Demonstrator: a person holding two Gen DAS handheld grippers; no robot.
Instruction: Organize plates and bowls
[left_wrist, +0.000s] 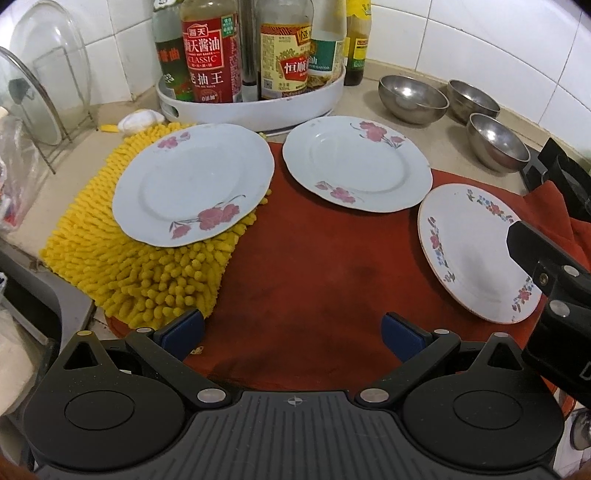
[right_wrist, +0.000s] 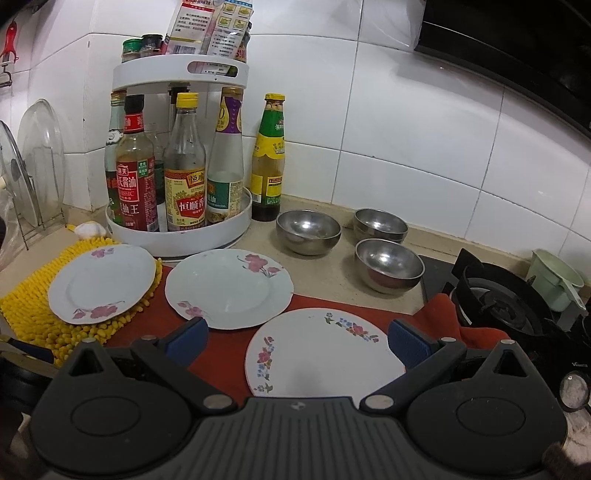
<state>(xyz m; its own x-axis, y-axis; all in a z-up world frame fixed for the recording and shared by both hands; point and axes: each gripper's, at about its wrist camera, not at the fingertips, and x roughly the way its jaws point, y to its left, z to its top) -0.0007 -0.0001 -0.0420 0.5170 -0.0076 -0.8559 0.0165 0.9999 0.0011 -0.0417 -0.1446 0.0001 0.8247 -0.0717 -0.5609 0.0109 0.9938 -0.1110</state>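
Right wrist view: right gripper (right_wrist: 295, 341), released, hovers lower centre over white multicolour-flowered plate (right_wrist: 325, 354); left gripper (left_wrist: 291, 332) released.

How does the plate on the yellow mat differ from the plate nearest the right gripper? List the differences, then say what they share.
The plate on the yellow mat has large pink flowers; the plate nearest the right gripper has small multicoloured flowers. The first rests on the yellow mat; the second lies on the red cloth. Both are round, white, empty and lie face up.

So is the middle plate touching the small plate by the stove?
Apart. In the right wrist view a strip of red cloth shows between the middle plate and the small plate.
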